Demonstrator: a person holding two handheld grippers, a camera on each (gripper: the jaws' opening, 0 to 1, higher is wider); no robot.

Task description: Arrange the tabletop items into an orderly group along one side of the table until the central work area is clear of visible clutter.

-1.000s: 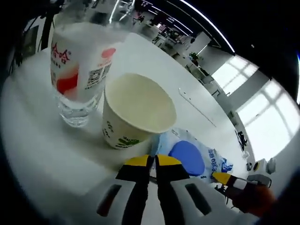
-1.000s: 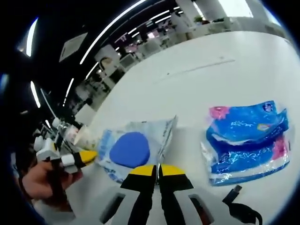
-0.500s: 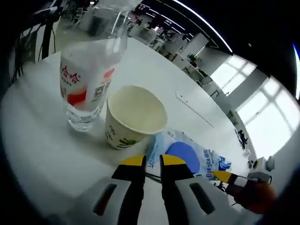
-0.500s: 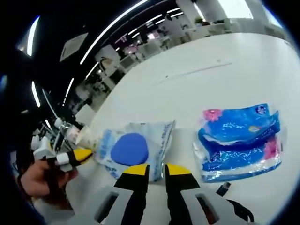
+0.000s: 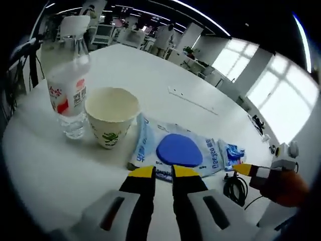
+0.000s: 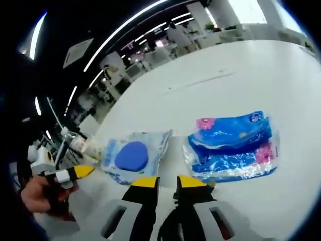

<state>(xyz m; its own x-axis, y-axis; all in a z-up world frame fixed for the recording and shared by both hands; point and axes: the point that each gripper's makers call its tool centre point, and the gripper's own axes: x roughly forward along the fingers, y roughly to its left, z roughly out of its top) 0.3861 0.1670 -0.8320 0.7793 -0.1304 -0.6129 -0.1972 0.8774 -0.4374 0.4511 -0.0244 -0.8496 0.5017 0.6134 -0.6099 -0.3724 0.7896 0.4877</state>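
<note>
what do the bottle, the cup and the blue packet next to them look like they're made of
Bottle: clear thin plastic; you see through its base, with a printed white label wrapped around.
Cup: probably paper, matte cream with a rolled rim and green print.
Packet: soft glossy plastic film, wrinkled and catching light.

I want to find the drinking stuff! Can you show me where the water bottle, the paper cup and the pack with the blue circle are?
water bottle point(image 5: 66, 90), left gripper view, on its white label.
paper cup point(image 5: 111, 103), left gripper view, on its pale inside.
pack with the blue circle point(image 5: 179, 150), left gripper view, on the blue circle.
</note>
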